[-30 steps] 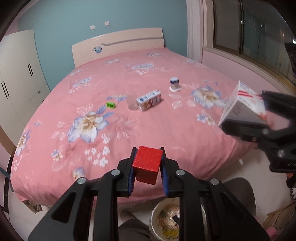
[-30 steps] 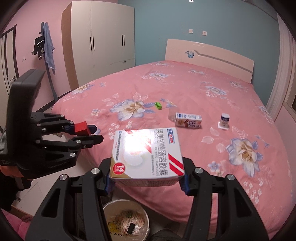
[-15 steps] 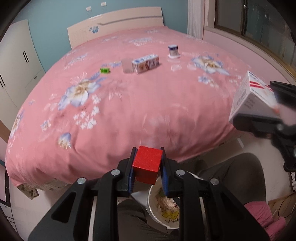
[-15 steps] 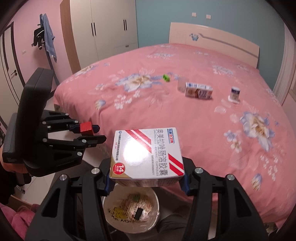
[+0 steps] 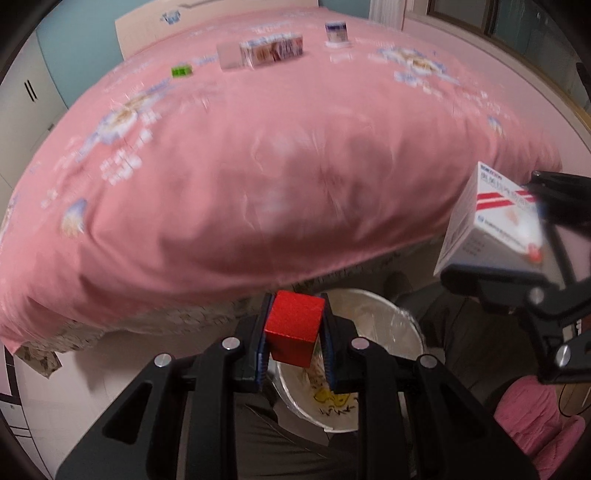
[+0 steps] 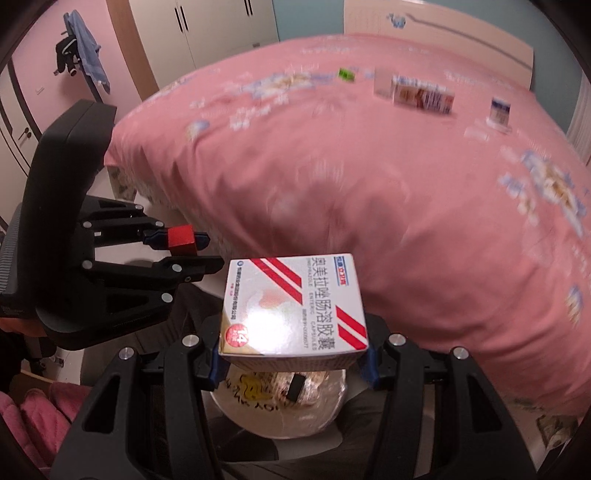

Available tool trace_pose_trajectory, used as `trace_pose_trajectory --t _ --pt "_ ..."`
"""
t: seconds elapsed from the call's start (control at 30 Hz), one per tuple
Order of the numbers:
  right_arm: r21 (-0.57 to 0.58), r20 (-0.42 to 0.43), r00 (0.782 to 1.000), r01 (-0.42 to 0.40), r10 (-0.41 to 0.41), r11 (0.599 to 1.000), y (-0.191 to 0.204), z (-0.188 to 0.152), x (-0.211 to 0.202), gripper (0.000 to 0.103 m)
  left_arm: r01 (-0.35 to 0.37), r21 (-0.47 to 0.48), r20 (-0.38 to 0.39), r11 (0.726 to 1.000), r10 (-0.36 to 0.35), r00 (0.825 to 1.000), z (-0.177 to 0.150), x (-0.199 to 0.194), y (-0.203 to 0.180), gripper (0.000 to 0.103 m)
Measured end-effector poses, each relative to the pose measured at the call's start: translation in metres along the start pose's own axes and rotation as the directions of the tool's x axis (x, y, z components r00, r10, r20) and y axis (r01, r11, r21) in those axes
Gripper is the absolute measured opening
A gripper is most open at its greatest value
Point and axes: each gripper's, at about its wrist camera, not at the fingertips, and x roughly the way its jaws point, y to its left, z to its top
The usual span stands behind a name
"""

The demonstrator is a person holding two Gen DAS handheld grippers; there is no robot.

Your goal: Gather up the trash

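A small red cube [image 5: 294, 327] is clamped in the left gripper [image 5: 295, 341] above a round white lined waste bin [image 5: 391, 314] on the floor. A white medicine box with red stripes [image 6: 293, 310] is gripped by the right gripper [image 6: 293, 363] over the same bin. Beyond, on the pink floral bedspread [image 5: 240, 177], a small carton [image 5: 271, 50], a little white jar [image 5: 336, 32] and a green scrap [image 5: 181, 70] are seen, blurred.

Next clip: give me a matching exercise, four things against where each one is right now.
Things:
1. red wooden cube
2. white medicine box with red stripes
3. small green block
4. round white trash bin

Places:
A. on the pink floral bedspread
B. on the floor at the foot of the bed
C. between the left gripper fingers
D. between the right gripper fingers

Pairs: 1-C, 2-D, 3-A, 4-B
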Motion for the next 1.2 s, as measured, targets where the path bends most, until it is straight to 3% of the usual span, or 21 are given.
trace_pose_trajectory --t 0.33,0.73,1.03,1.2 --pt "0.059 -0.127 0.992 -0.020 0.027 0.998 -0.007 -0.038 0.053 0.055 0.034 0.008 -0.129 0.999 -0.033 0.991 -0.024 0.053 -0.011 0.026" --pt "0.133 -0.279 0.958 -0.039 0.075 0.990 -0.013 -0.073 0.111 0.055 0.075 -0.021 -0.266 0.997 -0.078 0.961 -0.046 0.112 -0.019 0.026" --pt "0.161 -0.401 0.912 -0.021 0.085 0.987 -0.015 -0.095 0.154 0.055 0.078 -0.048 -0.366 0.996 -0.091 0.926 -0.060 0.161 -0.023 0.026" --pt "0.187 -0.476 0.875 0.008 0.083 0.982 -0.017 -0.108 0.178 0.055 0.081 -0.070 -0.421 0.994 -0.103 0.901 -0.068 0.186 -0.024 0.026"
